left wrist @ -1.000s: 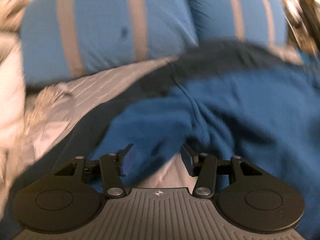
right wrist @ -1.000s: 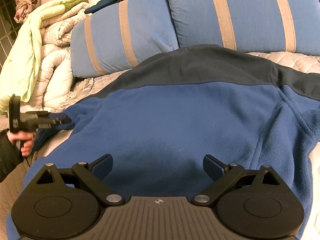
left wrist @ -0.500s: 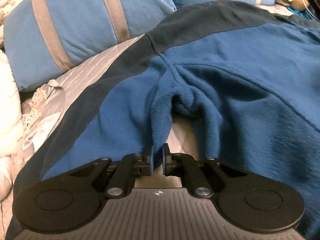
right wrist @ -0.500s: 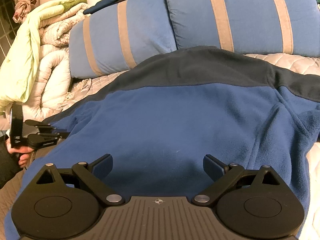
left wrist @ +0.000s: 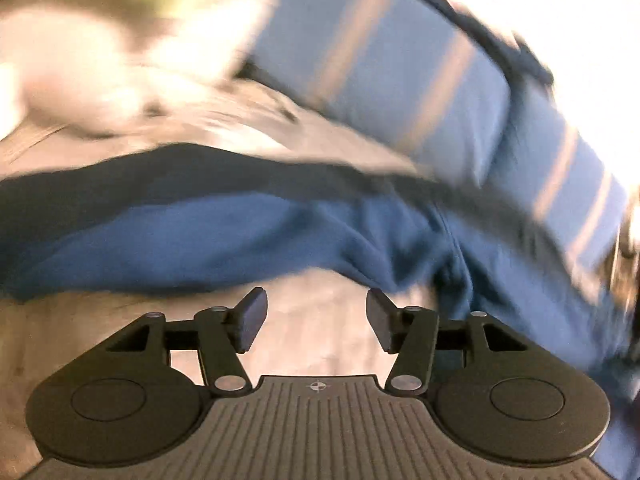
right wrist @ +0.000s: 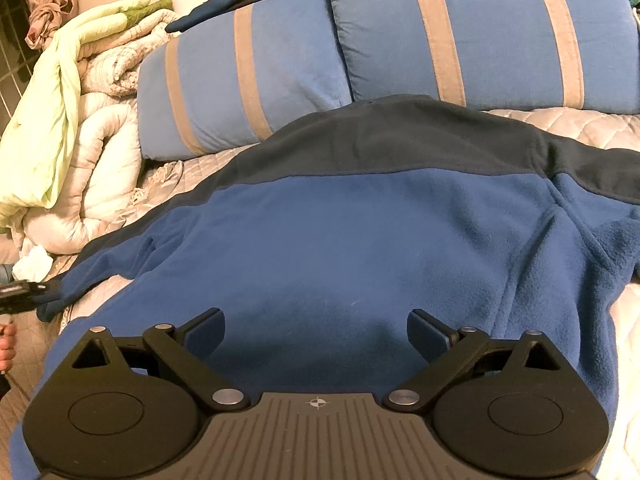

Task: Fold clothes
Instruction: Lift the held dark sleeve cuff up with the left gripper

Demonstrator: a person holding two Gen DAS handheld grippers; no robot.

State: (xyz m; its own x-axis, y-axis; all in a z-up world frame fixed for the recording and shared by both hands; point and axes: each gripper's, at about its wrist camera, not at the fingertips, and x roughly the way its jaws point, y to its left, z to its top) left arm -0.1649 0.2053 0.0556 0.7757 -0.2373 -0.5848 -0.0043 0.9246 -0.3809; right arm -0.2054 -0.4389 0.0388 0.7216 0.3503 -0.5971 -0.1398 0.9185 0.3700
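A blue fleece jacket (right wrist: 360, 240) with a dark navy yoke lies spread on the bed, back up. Its left sleeve (left wrist: 192, 236) stretches sideways across the blurred left wrist view. My left gripper (left wrist: 316, 304) is open just short of that sleeve, over bare quilt, with nothing between its fingers. In the right wrist view the left gripper (right wrist: 20, 296) shows at the far left edge, by the sleeve's cuff (right wrist: 56, 300), held by a hand (right wrist: 8, 344). My right gripper (right wrist: 316, 320) is wide open, low over the jacket's lower body, holding nothing.
Two blue pillows with tan stripes (right wrist: 248, 80) (right wrist: 480, 32) lean at the head of the bed. A rolled white and pale green duvet (right wrist: 80, 120) is piled at the left. Quilted beige bedspread (right wrist: 580, 124) shows around the jacket.
My left gripper, shut on the sleeve fabric half a second ago, has opened, let go and swung left. The sleeve now lies stretched out. The right gripper has stayed in place.
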